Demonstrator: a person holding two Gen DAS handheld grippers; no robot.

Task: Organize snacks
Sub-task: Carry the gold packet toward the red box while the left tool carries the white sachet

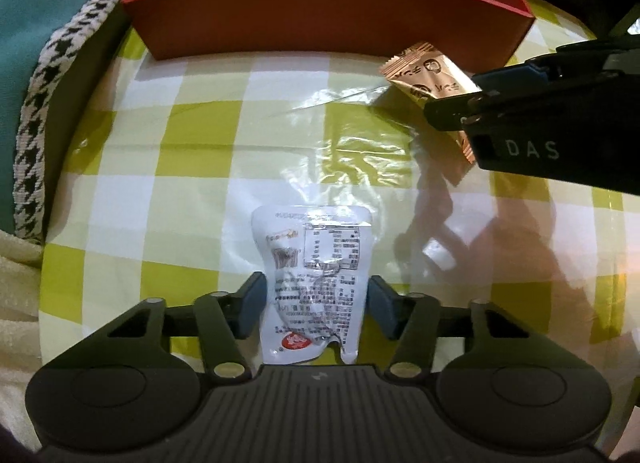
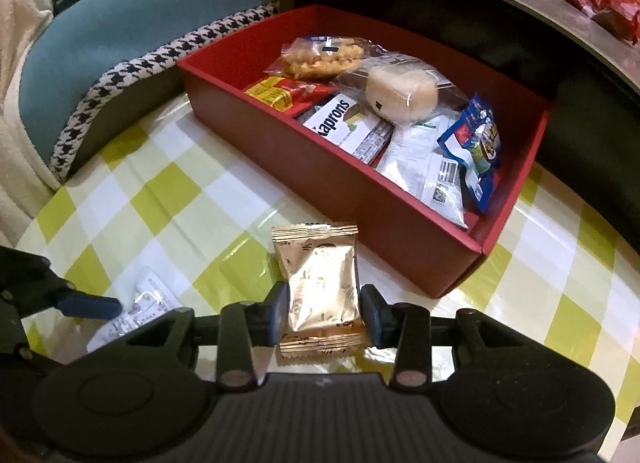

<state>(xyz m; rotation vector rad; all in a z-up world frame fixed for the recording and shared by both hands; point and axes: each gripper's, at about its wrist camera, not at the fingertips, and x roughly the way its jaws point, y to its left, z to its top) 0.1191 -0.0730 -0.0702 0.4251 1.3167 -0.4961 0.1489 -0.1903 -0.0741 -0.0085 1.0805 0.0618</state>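
- I find the left claw (image 1: 316, 305) clamped on a white sachet (image 1: 314, 279), low centre of the left wrist view, over the checked surface (image 1: 192, 131).
- My right claw (image 2: 324, 313) is clamped on a gold wrapped snack (image 2: 320, 291), low centre of the right wrist view, raised off the surface.
- The red box (image 2: 360, 199) sits upper centre in both views, holding assorted snacks, a blue packet (image 2: 478, 151) at its right end.

Gold snack packet (image 2: 320, 291) pinched in right hand-held gripper (image 2: 324, 313) (above checked tablecloth (image 2: 168, 199)), near red box (image 2: 360, 199).
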